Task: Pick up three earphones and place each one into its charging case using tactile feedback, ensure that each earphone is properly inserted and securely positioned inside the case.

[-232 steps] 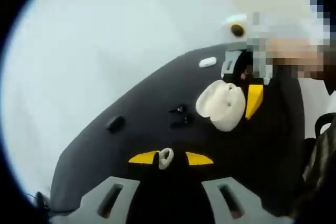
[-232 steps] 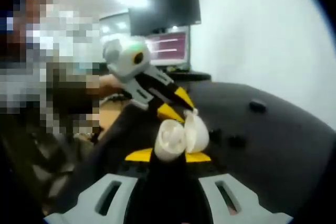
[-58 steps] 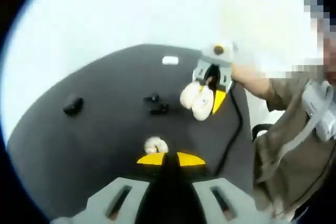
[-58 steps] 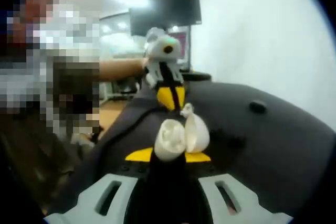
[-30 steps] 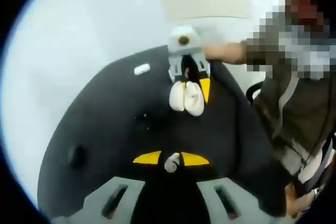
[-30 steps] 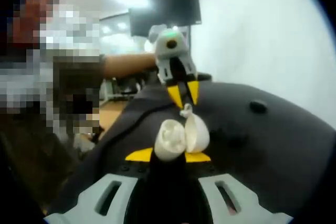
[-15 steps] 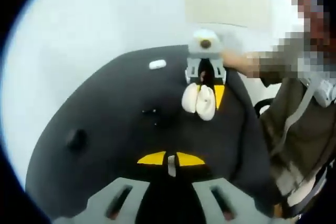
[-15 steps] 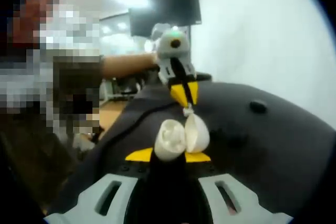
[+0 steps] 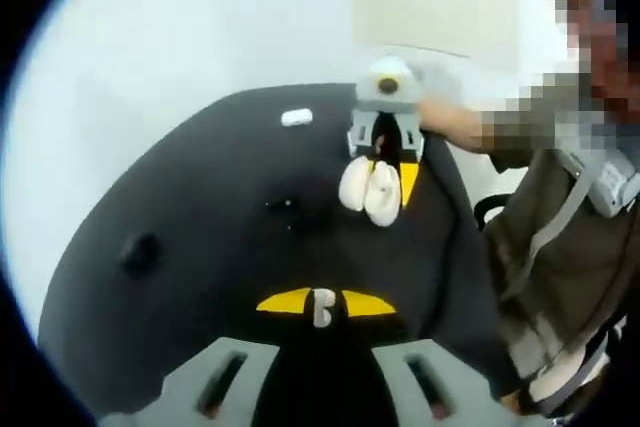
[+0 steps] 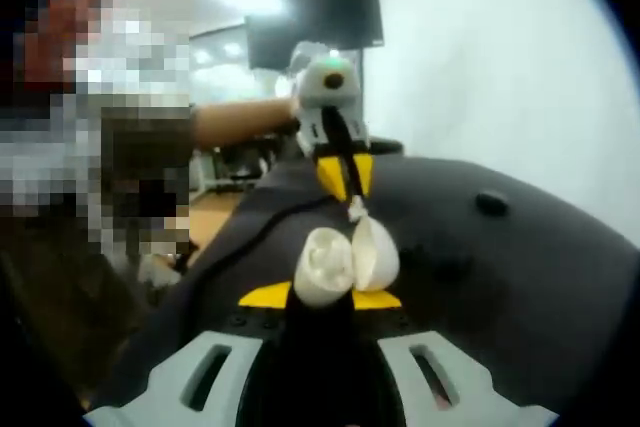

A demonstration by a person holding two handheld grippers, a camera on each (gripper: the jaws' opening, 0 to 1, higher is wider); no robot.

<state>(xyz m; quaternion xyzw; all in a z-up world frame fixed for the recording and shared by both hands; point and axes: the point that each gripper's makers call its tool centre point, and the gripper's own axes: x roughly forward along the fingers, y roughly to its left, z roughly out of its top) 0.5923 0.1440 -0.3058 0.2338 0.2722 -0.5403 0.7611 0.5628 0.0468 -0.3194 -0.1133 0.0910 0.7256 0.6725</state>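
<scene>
My left gripper (image 9: 322, 303) is shut on a small white earphone (image 9: 321, 307), which sticks out between its yellow tips. Across the black table my right gripper (image 9: 385, 179) faces me, shut on an open white charging case (image 9: 368, 190). In the right gripper view that case (image 10: 340, 260) gapes open between my right gripper's (image 10: 320, 297) yellow tips. There my left gripper (image 10: 346, 187) hangs just above the case's lid, its white earphone (image 10: 354, 210) pointing down at the rim. Two dark earphones (image 9: 285, 207) lie on the table. A closed white case (image 9: 296, 118) rests at the far edge.
A dark case (image 9: 140, 250) sits on the black table (image 9: 180, 207) to the left; it appears again (image 10: 491, 203) at the right. A person's arm (image 10: 240, 122) and body stand close by. A dark monitor (image 10: 315, 17) hangs on the far wall.
The left gripper has swung round to face the case and closed in, bringing the earphone from the side to just above the open case. The right gripper has held the case still.
</scene>
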